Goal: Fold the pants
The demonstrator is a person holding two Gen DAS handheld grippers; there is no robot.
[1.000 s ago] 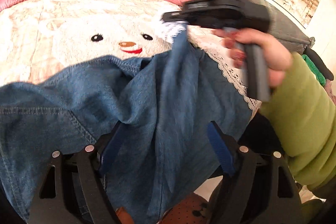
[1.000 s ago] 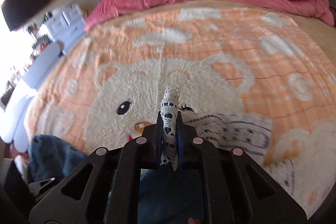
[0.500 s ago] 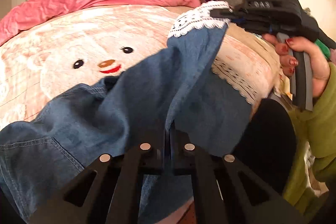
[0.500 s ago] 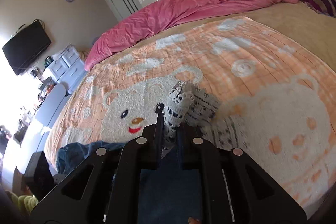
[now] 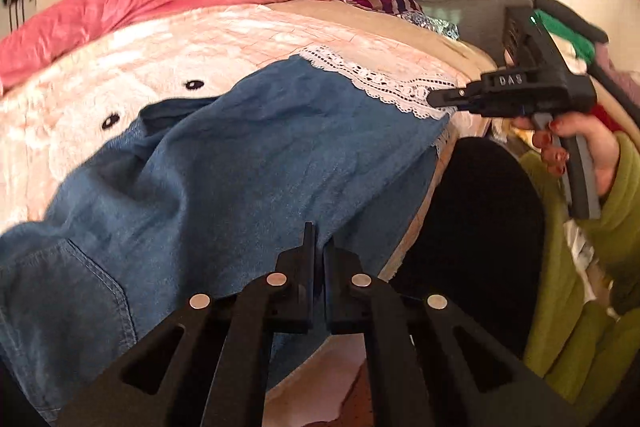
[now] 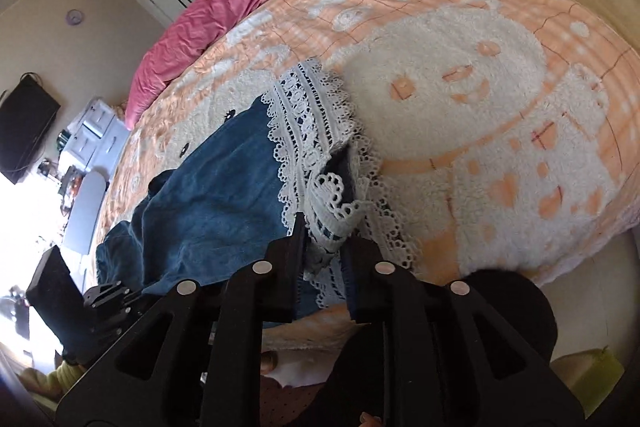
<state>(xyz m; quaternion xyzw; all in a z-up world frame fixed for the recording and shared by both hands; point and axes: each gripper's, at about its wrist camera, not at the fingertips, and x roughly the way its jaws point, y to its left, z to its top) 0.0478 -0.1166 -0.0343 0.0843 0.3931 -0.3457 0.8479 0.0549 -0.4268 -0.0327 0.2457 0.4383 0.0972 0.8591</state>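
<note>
Left gripper (image 5: pixel 316 259) clamped shut on the near edge of the denim pants (image 5: pixel 224 163) at mid-leg; right gripper (image 6: pixel 324 247) at the lace hem (image 6: pixel 316 147), its jaws just eased apart with the trim between them — released or lightly pinched, the frames do not settle. The pants lie spread across the bear-print blanket (image 6: pixel 500 99) on the bed, waist toward the left gripper, one leg stacked on the other. To finish this step well, the hem should probably be laid flat and square before the right gripper backs off (the lace curls near the jaws), with the left keeping the cloth taut. Count: one pair of pants, two grippers, one blanket, one pink duvet (image 5: pixel 152 3) behind.
</note>
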